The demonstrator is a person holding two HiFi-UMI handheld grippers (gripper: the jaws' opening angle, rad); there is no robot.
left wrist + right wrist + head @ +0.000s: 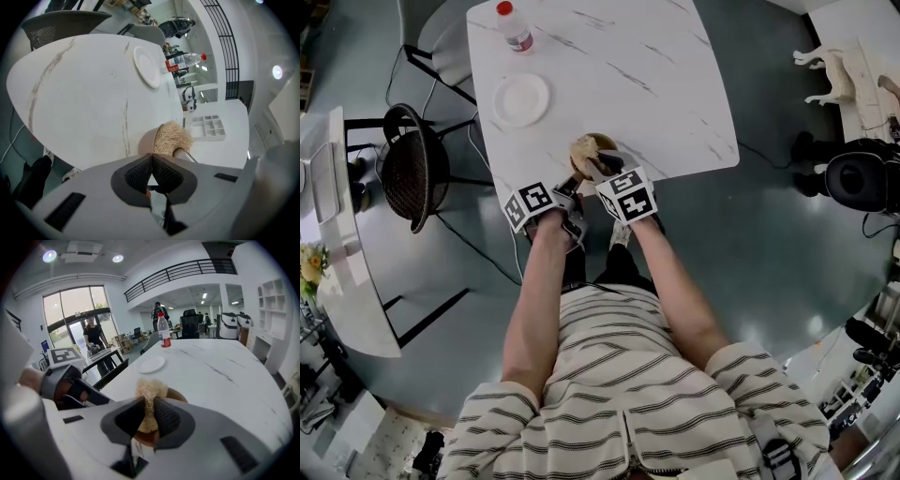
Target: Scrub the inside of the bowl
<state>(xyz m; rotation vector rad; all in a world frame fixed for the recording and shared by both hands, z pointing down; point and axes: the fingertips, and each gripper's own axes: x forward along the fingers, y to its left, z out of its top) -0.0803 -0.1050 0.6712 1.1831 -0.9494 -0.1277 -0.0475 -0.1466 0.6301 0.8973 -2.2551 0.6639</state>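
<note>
**Scrubber in the bowl, bowl at the counter's edge**

Head view: the bowl (pixel 601 140) sits at the near edge of the counter (pixel 619 66), right in front of the person. A tan scrubber (pixel 584 146) lies in its hollow. The right hand-held gripper (pixel 602 167) reaches in over the near rim, and the left hand-held gripper (pixel 574 189) sits just beside the bowl's near left wall. A plate (pixel 521 99) and a bottle (pixel 514 26) stand well apart, farther back.

Left gripper view: the jaws are pressed together at their tips, right up against the bowl's outer wall. I see no rim caught between them, so this side looks like a brace rather than a hold.

Right gripper view: the jaws are clamped on the scrubber's lower half, and its frayed top stands up above them over the brown rim.

Handling, as I judge it: the scrubber is a soft, springy tuft of fibre. It will flatten and bend under pressure, so a hold low down near the working end gives the most control. The bowl looks light and smooth — it would likely skate or tip off the edge if scrubbed unsteadied. The rim on the left side is the natural place to pinch it.
</note>
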